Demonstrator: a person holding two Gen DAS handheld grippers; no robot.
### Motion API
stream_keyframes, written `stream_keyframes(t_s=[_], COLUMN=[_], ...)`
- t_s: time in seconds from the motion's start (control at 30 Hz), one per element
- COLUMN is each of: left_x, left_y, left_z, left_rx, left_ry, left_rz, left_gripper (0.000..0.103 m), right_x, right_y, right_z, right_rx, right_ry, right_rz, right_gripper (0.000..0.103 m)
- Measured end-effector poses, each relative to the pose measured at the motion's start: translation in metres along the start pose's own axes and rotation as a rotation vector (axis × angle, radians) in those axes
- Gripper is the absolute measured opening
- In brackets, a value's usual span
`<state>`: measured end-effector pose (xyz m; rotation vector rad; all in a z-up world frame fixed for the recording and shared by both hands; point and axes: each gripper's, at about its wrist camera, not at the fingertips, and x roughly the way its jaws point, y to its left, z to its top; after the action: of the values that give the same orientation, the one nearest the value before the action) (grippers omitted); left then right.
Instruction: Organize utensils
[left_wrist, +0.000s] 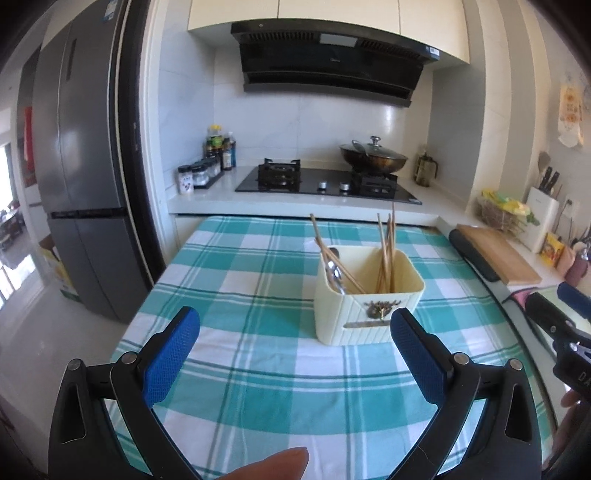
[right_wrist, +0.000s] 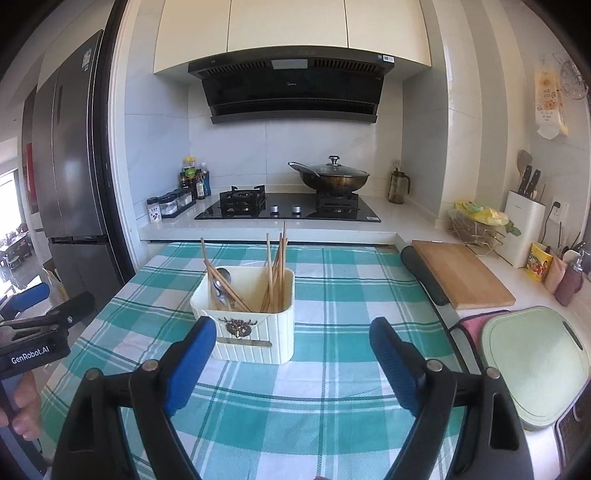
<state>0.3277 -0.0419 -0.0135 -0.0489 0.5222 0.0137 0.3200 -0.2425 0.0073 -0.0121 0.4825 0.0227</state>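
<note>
Both grippers, left (left_wrist: 295, 332) and right (right_wrist: 292, 341), gape empty at lower frame, holder (left_wrist: 364, 299) with chopsticks (left_wrist: 386, 254) mid-frame.

Both the left gripper (left_wrist: 295, 328) and the right gripper (right_wrist: 291, 339) seem wide open, holding nothing, side by side.

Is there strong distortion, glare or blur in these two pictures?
Left wrist view: fisheye bends the fridge; black vignette corners; the fingertip at the bottom is blurred. Right wrist view: same bending; glare on the wall tiles; the utensil holder looks sharp.
</note>
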Motion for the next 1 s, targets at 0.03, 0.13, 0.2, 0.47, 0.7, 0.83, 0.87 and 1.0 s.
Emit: stream_keyframes(t_s=[0.03,0.13,0.2,0.47,0.7,0.83,0.87,1.0], left_x=[-0.002,-0.006,-0.01,-0.022,-0.028,-0.029,-0.029,-0.032], left_y=[-0.002,-0.01,-0.013,-0.011,-0.016,-0.016,-0.015,-0.014], left_z=[-0.001,-0.004,-0.004,0.0,-0.002,-0.002,-0.002,-0.002], left_rx=[0.006,0.028,0.036,0.037,0.068,0.068,0.067,0.064], left_ry=[-0.003,0.0,-0.003,-0.024,-0.019,-0.007,-0.003,-0.005], left_rz=[0.005,0.02,0.022,0.044,0.054,0.052,0.049,0.052], left_gripper=[0.103,0.103,0.103,0.103,0.103,0.103,0.103,0.103], right_x=[-0.005,-0.012,-0.014,-0.02,-0.026,-0.031,-0.031,-0.032], right_y=[0.0,0.004,0.006,0.014,0.024,0.026,0.027,0.027], right_z=[-0.002,-0.007,-0.008,-0.005,-0.005,-0.005,-0.005,-0.005], right_rx=[-0.005,-0.024,-0.029,-0.041,-0.053,-0.053,-0.053,-0.054], right_ry=[-0.007,-0.01,-0.003,-0.021,-0.022,-0.023,-0.021,-0.02], right_rz=[-0.006,-0.019,-0.021,-0.002,0.014,0.022,0.023,0.017], right_gripper=[0.087,0.087,0.087,0.087,0.087,0.087,0.087,0.087])
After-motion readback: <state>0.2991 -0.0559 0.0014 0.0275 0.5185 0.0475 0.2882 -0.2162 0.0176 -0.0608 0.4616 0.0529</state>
